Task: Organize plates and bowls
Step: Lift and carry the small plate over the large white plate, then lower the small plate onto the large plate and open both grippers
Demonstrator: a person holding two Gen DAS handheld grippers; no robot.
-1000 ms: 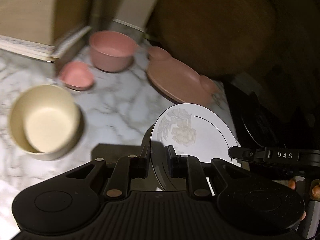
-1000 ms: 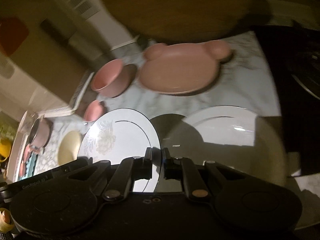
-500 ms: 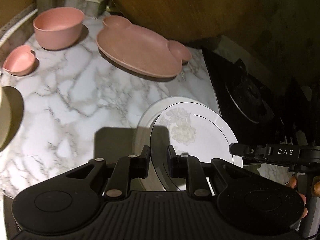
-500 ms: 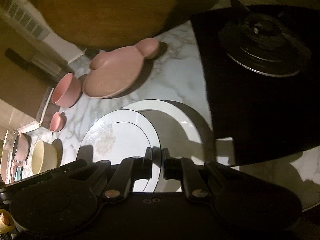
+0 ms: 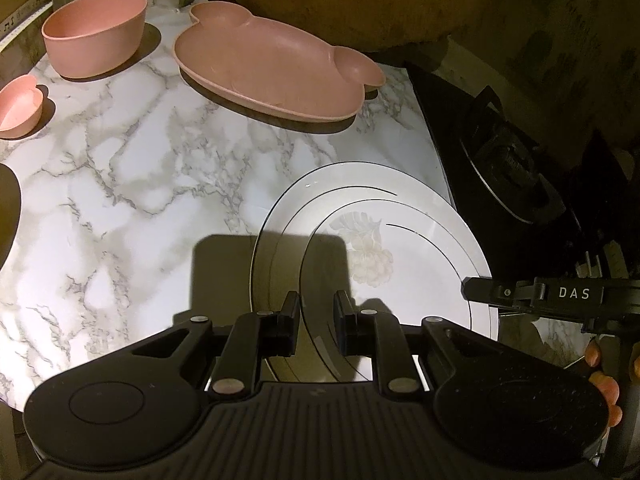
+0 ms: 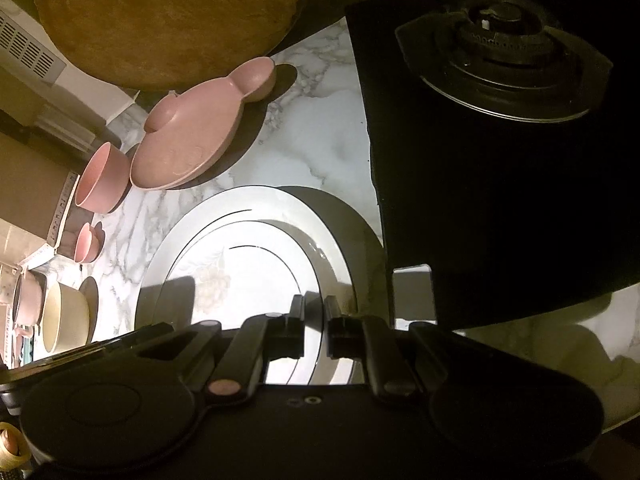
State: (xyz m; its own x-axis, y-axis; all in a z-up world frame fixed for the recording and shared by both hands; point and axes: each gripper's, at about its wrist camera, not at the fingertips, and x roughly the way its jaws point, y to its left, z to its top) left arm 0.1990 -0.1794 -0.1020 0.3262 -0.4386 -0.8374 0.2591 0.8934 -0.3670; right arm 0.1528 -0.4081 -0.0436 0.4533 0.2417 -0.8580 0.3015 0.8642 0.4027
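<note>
A white flower-pattern plate (image 5: 400, 256) lies on a larger white plate (image 5: 280, 216) on the marble counter (image 5: 120, 184) beside the stove. My left gripper (image 5: 317, 312) is shut on the flowered plate's near rim. My right gripper (image 6: 314, 320) is shut on the same plate's (image 6: 224, 276) opposite rim, over the larger plate (image 6: 280, 204). A pink bear-shaped plate (image 5: 272, 76), a pink bowl (image 5: 94, 36) and a small pink heart dish (image 5: 18, 106) sit farther back. A cream bowl (image 6: 64, 320) stands at the left in the right wrist view.
A black gas stove (image 6: 500, 120) with a burner borders the plates on the right. A round wooden board (image 6: 160, 12) leans at the back. A pink pot (image 6: 26, 300) and a box (image 6: 28, 196) stand at the far left.
Both grippers carried the flowered plate right, toward the stove, and lowered it onto the larger white plate. The cream bowl has slid out of the left wrist view.
</note>
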